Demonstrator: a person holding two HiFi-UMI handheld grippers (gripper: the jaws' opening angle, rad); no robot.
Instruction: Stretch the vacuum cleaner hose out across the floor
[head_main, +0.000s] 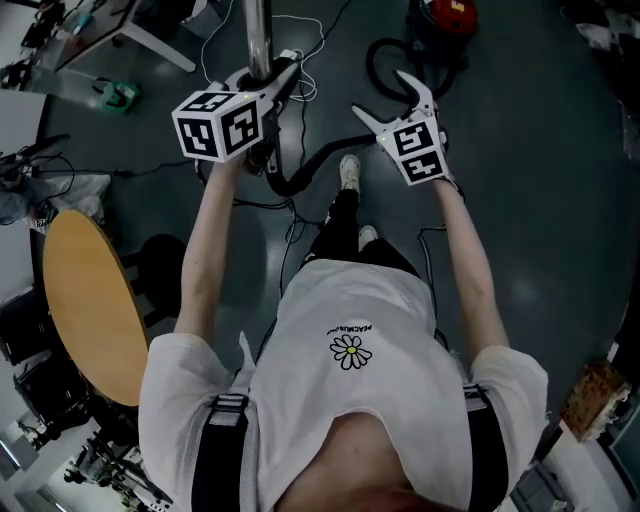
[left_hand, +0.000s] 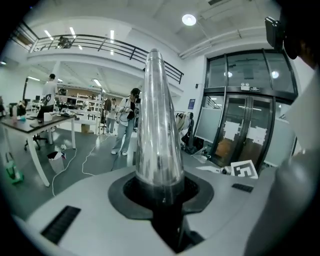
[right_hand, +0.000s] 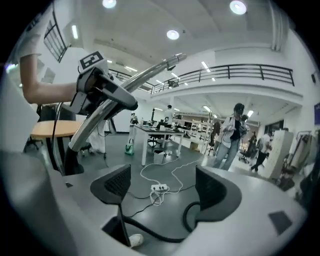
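Early pull step: left gripper (head_main: 264, 88) clamped on the metal wand (left_hand: 157, 125), right gripper (right_hand: 165, 187) wide open, empty (hose (head_main: 300, 176) lies curled), so next probably draw the wand away from the vacuum (head_main: 446, 20).

Top edge cuts off metal tube (head_main: 258, 35) and vacuum cleaner (head_main: 447, 15).

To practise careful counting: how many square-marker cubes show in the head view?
2. One cube sits on the left gripper, shut on the metal vacuum tube; the other on the open right gripper. None seems hidden.
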